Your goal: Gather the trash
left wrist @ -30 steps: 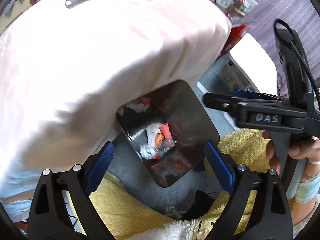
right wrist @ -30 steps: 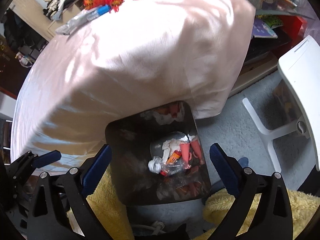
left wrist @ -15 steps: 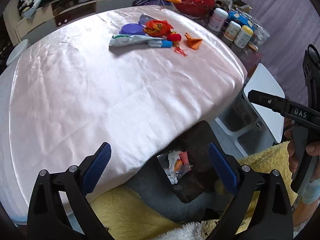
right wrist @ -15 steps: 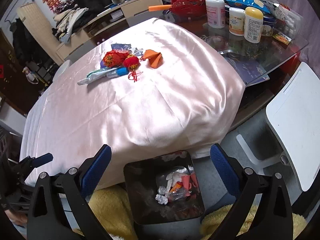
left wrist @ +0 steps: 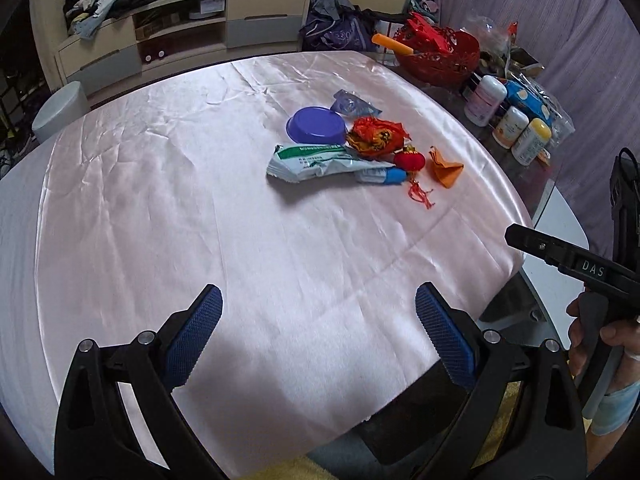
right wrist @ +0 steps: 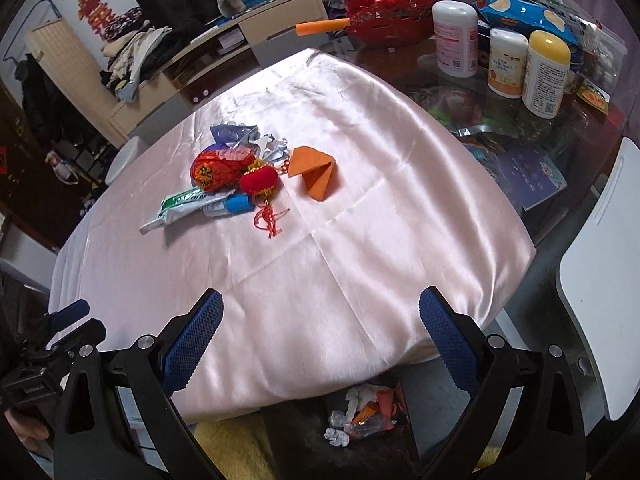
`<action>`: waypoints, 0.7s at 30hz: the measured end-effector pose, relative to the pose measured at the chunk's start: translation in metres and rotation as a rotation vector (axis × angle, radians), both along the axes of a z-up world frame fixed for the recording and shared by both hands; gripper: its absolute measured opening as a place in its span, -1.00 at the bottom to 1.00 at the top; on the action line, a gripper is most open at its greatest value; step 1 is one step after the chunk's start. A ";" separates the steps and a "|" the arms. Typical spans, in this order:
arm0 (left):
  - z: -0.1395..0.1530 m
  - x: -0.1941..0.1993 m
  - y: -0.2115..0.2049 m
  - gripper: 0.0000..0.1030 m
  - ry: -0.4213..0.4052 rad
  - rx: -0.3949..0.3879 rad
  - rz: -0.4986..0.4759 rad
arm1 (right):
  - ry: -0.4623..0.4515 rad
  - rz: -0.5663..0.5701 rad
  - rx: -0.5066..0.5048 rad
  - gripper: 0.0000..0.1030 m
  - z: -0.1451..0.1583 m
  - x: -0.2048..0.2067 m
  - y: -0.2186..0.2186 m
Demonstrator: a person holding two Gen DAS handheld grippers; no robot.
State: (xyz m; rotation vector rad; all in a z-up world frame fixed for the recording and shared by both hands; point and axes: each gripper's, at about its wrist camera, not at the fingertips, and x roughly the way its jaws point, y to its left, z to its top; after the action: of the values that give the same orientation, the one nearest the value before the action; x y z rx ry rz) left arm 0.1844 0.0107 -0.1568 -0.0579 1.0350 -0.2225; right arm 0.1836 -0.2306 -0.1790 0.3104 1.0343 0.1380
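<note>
left gripper [left wrist: 318, 326]: jaws apart, nothing held, over the near edge of the bench [left wrist: 160, 200].
right gripper [right wrist: 320, 326]: jaws apart, nothing held, over the near right corner.
bin [right wrist: 360, 440]: on the floor under the near edge, partly tucked beneath the cloth; crumpled wrappers [right wrist: 362, 412] inside.
step: judged between pickups, both grippers free, next piece not yet chosen.
trash pile: far right part of the bench, well apart from both grippers.
pile contents: white-green wrapper [left wrist: 310, 162], blue-capped tube [left wrist: 380, 176] touching it, red lantern charm [right wrist: 259, 184] with tassel, red-gold foil wrapper [left wrist: 376, 136], orange folded paper [right wrist: 314, 172] just beside, purple lid [left wrist: 316, 125], clear-blue wrapper [left wrist: 354, 105] farthest.
next move: likely reach across the cloth; orange paper sits apart from the pile, the easiest single grab. Wrapper, tube and charm overlap, so pinch one edge.
in the way: nothing between grippers and pile.
beyond: bottles [right wrist: 516, 64] and red basket [right wrist: 384, 12] on the bare far right edge, probably not trash.
</note>
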 end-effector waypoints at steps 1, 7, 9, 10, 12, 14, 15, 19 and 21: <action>0.000 0.006 0.001 0.79 -0.001 0.002 0.007 | -0.005 0.001 -0.004 0.91 0.001 0.006 0.001; -0.002 0.043 0.006 0.79 -0.008 0.009 0.033 | -0.019 0.011 -0.007 0.58 0.001 0.042 0.007; -0.004 0.054 0.006 0.79 -0.007 0.010 0.035 | -0.018 0.017 0.000 0.47 -0.002 0.054 0.009; -0.005 0.060 0.007 0.79 -0.006 0.011 0.039 | -0.017 0.018 0.002 0.40 -0.004 0.060 0.010; -0.007 0.070 0.008 0.79 -0.006 0.011 0.046 | -0.009 0.017 0.005 0.25 -0.009 0.070 0.011; -0.008 0.079 0.009 0.77 -0.011 0.012 0.050 | -0.009 0.013 0.004 0.20 -0.012 0.080 0.013; -0.008 0.084 0.010 0.76 -0.014 0.015 0.052 | -0.010 0.012 -0.001 0.15 -0.012 0.084 0.012; -0.011 0.102 0.009 0.68 -0.022 0.026 0.049 | -0.012 -0.004 -0.015 0.13 -0.017 0.098 0.011; -0.016 0.111 0.009 0.66 -0.015 0.029 0.052 | -0.011 -0.018 -0.021 0.13 -0.020 0.104 0.008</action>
State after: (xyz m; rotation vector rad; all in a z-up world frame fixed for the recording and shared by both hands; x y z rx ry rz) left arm 0.2951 0.0192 -0.1728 -0.0568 1.0206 -0.1604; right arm 0.2873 -0.2227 -0.1988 0.2996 1.0214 0.1122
